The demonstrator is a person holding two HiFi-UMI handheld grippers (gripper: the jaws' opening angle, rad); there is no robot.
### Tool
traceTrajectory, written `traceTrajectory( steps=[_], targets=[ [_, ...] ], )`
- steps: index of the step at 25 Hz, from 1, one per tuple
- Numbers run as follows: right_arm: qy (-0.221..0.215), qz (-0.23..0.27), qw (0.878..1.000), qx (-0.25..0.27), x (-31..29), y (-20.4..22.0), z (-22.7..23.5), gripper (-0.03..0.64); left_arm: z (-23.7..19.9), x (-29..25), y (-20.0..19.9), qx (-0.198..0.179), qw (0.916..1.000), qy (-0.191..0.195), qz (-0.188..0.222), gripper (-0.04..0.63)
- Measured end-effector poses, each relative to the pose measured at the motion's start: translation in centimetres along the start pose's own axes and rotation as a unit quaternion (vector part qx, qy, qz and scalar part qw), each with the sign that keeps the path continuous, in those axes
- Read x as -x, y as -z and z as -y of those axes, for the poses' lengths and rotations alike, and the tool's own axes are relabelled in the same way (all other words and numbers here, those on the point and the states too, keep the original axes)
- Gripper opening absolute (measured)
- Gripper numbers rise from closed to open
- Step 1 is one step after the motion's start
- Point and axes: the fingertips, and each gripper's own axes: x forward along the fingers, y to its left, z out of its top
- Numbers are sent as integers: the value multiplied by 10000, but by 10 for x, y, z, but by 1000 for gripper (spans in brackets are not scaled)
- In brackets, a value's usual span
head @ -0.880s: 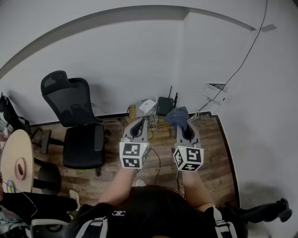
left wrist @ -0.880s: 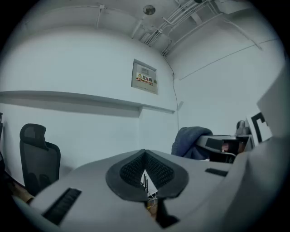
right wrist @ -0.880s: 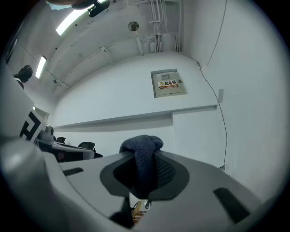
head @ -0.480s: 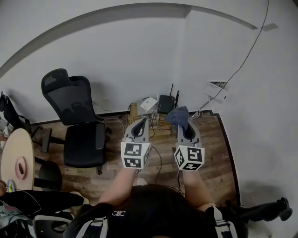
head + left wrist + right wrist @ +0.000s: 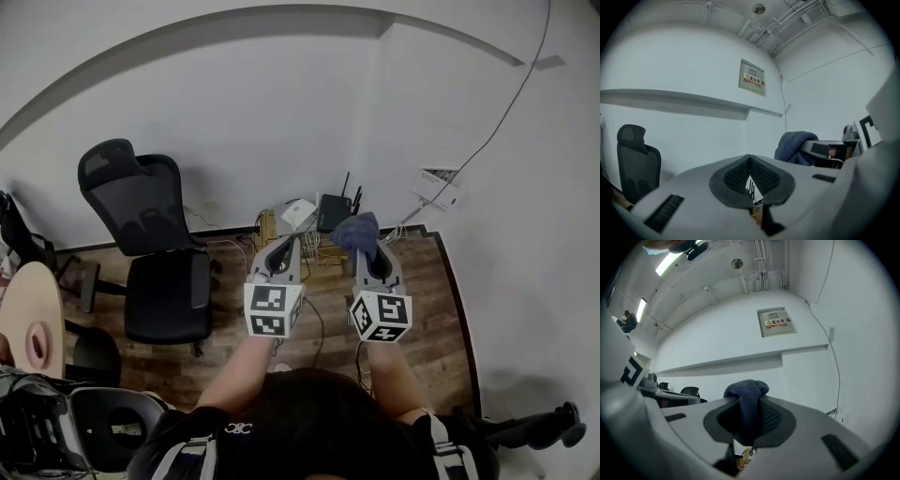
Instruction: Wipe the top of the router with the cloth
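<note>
Wood floor (image 5: 422,309), white walls (image 5: 234,122). Gripped the cloth (image 5: 357,232) tight with the right gripper (image 5: 364,248), at 4 o'clock from the router (image 5: 331,212). Held the left gripper (image 5: 284,248) shut on nothing. Not wiped yet; all left.

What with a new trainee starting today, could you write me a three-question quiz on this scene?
1. True or false: the left hand-held gripper holds the cloth.
2. Where is the router? A: between the left jaws. B: low against the wall, ahead of both grippers. C: between the right jaws.
3. Fill in: the left jaws stand ____, with nothing between them.

Key
1. False; the right hand-held gripper is shut on it.
2. B
3. shut
</note>
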Motion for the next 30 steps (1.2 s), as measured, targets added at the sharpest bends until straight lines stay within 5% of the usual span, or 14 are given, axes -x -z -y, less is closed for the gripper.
traceTrajectory(
  steps=[14, 30],
  targets=[
    [164, -75, 9998, 15, -48, 15, -34, 40, -46, -30, 13, -71, 9984, 533, -177, -6],
    [122, -49, 9999, 86, -88, 21, -33, 40, -73, -62, 14, -75, 9984, 531, -175, -6]
  ],
)
